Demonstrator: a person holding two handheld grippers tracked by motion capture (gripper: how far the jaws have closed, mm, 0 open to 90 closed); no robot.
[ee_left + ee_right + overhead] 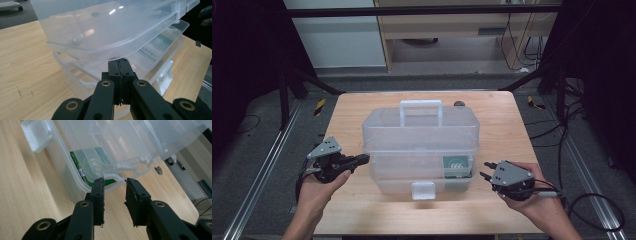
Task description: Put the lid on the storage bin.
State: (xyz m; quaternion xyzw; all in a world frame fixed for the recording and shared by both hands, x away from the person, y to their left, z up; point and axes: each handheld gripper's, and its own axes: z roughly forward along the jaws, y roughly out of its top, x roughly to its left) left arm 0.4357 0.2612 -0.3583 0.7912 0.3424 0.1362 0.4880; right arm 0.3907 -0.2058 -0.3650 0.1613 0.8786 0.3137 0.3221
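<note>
A clear plastic toolbox (421, 150) is seen at the middle of the wooden table (502, 125), its white handle (421, 111) upright on the lid (100, 27) and its front latch (423, 190) towards the person; the lid appears slightly raised, and a green packet (457, 167) is seen through the right front corner. The left gripper (362, 160) is held at the box's left side, jaws pressed together with nothing between them, their tip set just under the lid's edge; the right gripper (486, 170) is kept just beside the right end, jaws parted and empty. The step is judged to be lifting the lid; it is best done evenly from both ends, the right jaws being brought under the rim so the base is not dragged. The table is ringed by grey floor, dark curtains (242, 60) and trailing cables (562, 130); pale cabinets (342, 35) are seen behind.
</note>
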